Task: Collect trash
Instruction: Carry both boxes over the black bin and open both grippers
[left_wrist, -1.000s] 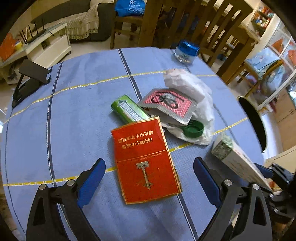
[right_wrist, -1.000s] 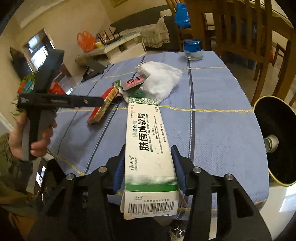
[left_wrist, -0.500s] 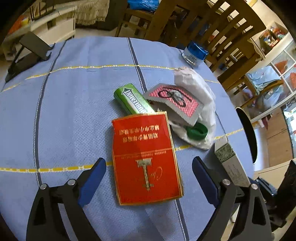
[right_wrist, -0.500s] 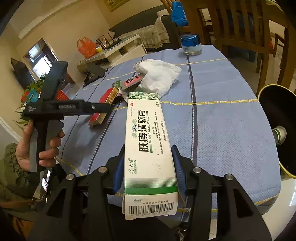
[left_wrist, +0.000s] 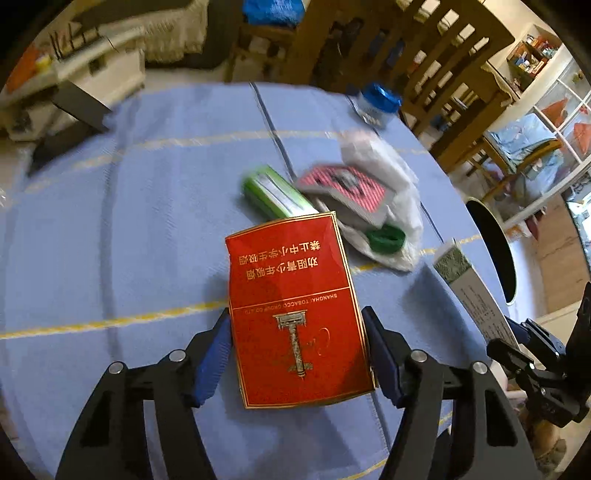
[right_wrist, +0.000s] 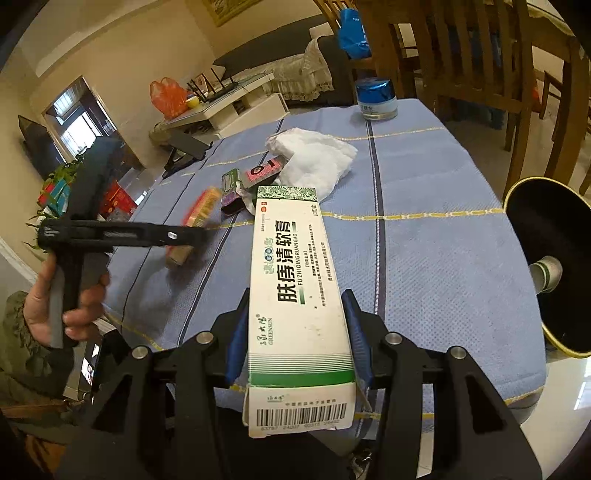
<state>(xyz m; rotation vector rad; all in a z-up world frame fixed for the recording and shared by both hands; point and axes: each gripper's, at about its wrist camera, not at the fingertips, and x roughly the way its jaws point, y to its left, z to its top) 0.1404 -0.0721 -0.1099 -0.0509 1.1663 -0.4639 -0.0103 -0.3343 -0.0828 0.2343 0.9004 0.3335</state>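
Note:
My left gripper is shut on a red cigarette pack, its blue pads against both long sides. The pack also shows in the right wrist view, tilted above the cloth. My right gripper is shut on a long white-and-green ointment box, held over the table's near edge; its end shows in the left wrist view. On the blue tablecloth lie a green gum pack, a pink-and-grey packet, a green bottle cap and a crumpled white bag.
A black bin with a gold rim stands off the table's right edge. A blue-lidded jar sits at the table's far side. A black phone stand is at the far left. Wooden chairs stand behind the table.
My left gripper moved forward around the red pack and closed on it; the pack now looks raised off the cloth. My right gripper keeps hold of the ointment box.

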